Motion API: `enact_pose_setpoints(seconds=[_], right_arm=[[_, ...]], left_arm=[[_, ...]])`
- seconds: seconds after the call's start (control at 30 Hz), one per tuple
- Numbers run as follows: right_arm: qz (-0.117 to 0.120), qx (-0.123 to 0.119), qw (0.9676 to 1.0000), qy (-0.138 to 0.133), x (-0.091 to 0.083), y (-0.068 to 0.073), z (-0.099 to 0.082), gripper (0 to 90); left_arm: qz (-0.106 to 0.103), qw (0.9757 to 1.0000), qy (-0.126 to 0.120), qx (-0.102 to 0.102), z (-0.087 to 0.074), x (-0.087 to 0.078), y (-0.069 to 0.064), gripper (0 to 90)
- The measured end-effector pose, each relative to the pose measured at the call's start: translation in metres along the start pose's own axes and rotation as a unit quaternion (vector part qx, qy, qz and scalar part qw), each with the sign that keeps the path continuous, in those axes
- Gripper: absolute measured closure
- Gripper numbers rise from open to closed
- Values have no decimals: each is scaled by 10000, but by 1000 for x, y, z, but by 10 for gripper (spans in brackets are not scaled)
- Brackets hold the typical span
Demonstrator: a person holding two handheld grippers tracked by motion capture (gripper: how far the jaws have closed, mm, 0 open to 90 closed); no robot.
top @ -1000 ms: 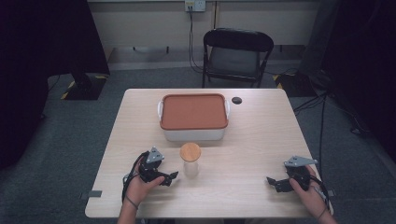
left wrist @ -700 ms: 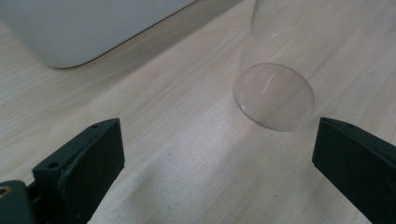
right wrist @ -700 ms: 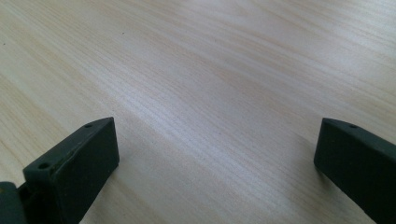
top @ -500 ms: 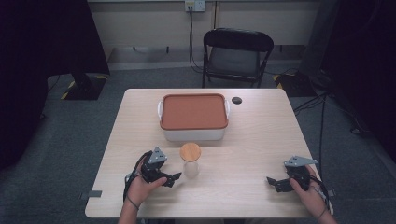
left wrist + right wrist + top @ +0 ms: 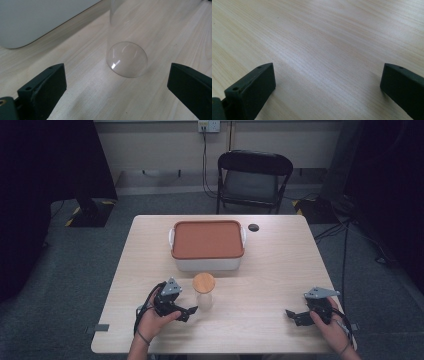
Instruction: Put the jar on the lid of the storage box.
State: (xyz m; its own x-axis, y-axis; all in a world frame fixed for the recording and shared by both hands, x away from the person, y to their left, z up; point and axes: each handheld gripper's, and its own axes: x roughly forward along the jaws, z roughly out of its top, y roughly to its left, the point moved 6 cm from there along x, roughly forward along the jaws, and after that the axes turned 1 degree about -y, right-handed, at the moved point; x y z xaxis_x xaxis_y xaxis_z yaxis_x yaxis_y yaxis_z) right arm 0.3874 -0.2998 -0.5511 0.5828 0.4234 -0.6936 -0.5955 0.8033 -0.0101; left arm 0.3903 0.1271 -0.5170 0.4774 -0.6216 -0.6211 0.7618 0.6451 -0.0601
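The jar (image 5: 127,58) is clear, shiny glass with a wooden lid (image 5: 204,282). Under the jar, the table (image 5: 332,37) is pale, smooth wood. The jaws look like dull black plastic.

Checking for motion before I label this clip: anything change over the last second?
The left gripper crept slightly toward the glass jar, jaws open, nothing grasped. The right gripper, the jar, and the lidded container stayed put.
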Motion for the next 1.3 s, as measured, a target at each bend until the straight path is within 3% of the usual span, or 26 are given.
enact_pose_setpoints(seconds=[1.3], right_arm=[[0,0,10000,0,0,0,0,0]], left_arm=[[-246,9996,-170,-9,16,4,-12,18]])
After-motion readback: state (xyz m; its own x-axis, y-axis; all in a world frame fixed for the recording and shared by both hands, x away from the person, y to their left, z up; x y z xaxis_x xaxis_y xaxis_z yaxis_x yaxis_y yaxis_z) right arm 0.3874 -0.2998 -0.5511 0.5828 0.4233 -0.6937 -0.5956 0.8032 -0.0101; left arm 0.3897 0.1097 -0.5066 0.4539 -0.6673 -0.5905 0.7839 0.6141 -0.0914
